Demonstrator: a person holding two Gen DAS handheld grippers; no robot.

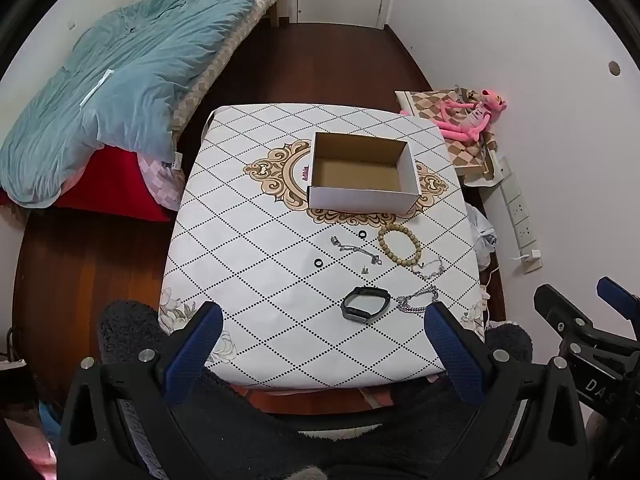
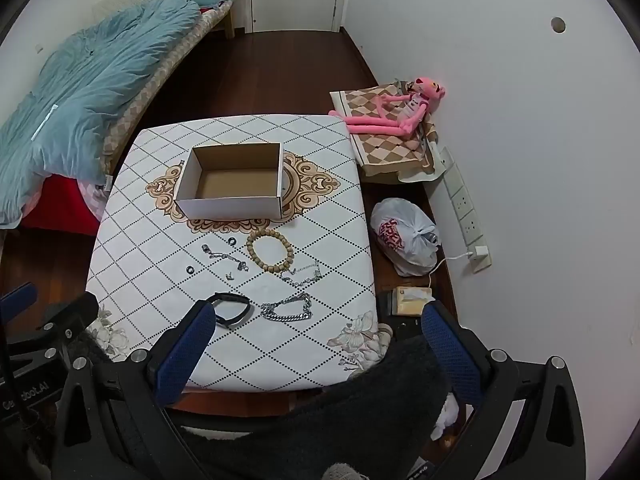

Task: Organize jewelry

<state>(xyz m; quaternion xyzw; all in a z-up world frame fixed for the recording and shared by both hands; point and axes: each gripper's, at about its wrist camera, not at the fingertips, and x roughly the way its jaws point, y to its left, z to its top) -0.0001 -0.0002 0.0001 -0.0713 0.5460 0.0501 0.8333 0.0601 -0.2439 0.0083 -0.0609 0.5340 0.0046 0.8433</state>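
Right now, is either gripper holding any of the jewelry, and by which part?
Nothing is held. The left gripper and right gripper are both open above the near table edge; the watch band and chain bracelet lie untouched.

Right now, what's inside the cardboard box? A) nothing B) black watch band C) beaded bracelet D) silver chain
A: the cardboard box shows a bare brown floor, while the beaded bracelet, black watch band and silver chain all lie on the tablecloth in front of it.
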